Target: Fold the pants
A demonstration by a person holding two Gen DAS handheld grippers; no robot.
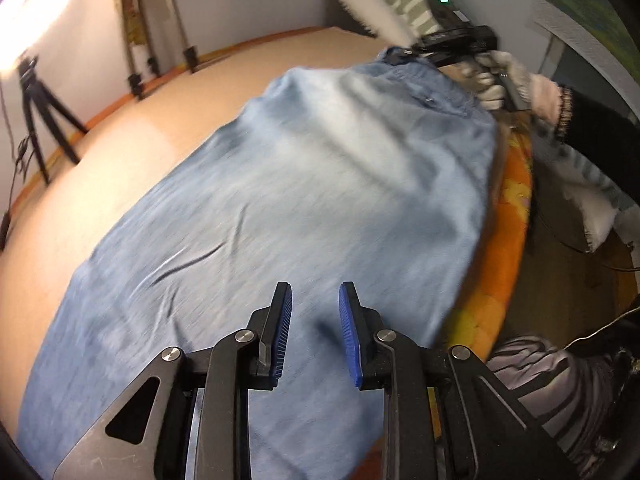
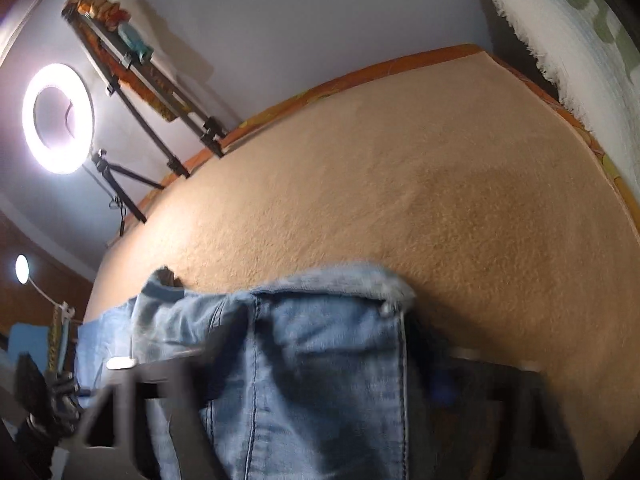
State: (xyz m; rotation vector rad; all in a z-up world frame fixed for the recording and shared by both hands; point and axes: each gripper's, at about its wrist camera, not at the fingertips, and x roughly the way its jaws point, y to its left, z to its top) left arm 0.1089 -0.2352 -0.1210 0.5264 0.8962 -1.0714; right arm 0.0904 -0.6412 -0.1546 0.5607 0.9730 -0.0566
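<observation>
The pants (image 1: 280,184) lie spread out on the tan cover (image 1: 180,92) of the bed. All places here are told from the pants.

The left gripper (image 1: 315,332) hangs over the leg end of the pants. Its blue pads (image 1: 280,332) stand a little apart, and nothing is pinched between them. The cloth lies loose under them.

At the far end, the waist end, the right gripper (image 1: 404,56) is held by a gloved hand (image 1: 496,80). In the right wrist view the waistband (image 2: 320,320) fills the space between the blurry fingers. It looks held, but I cannot tell for sure if the pads press on it.

What could go wrong? Only one end may be held. If the right gripper lifts now, the leg end could drag and bunch up, and the fold would turn out crooked. If the right grip is weak, the thick waistband could slip out. The long side of the pants lies close to the orange edge (image 1: 508,208) of the bed, so a hard pull could slide them off. The left gripper could also pinch the cover along with the cloth.
</observation>
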